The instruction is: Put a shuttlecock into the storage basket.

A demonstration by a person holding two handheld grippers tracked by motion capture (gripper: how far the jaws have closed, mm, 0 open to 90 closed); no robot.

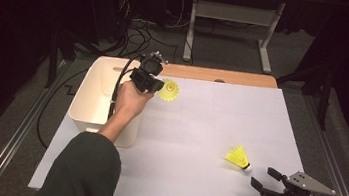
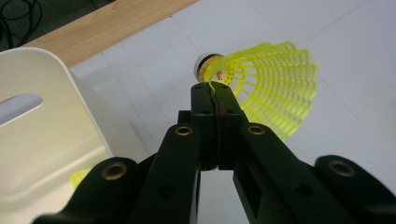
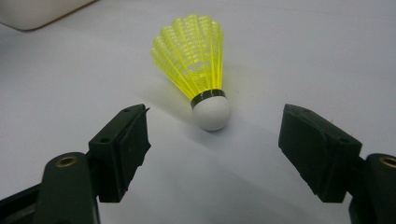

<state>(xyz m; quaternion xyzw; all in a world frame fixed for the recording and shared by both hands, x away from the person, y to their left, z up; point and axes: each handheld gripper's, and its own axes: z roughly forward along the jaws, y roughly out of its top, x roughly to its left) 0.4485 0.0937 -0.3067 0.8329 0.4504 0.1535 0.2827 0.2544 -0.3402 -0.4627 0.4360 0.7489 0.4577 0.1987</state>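
My left gripper [image 2: 215,93] pinches a yellow plastic-skirted shuttlecock [image 2: 266,88], skirt toward 3 o'clock. My right gripper [image 3: 212,140] gapes wide, empty, facing a second yellow shuttlecock [image 3: 198,70], cork toward me.

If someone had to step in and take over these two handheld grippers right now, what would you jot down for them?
Left gripper: shut on the skirt edge of a yellow shuttlecock, held up beside the white bin, at the table's far left.
Right gripper: open, empty, aimed at the second yellow shuttlecock, which lies on its side on the white table, cork end toward the gripper.
Done: apparently one yellow piece already in the bin, seen in the left gripper view; too little shows to name it.
Left, probably: drop the held shuttlecock into the bin, then pick up the one near the right gripper.
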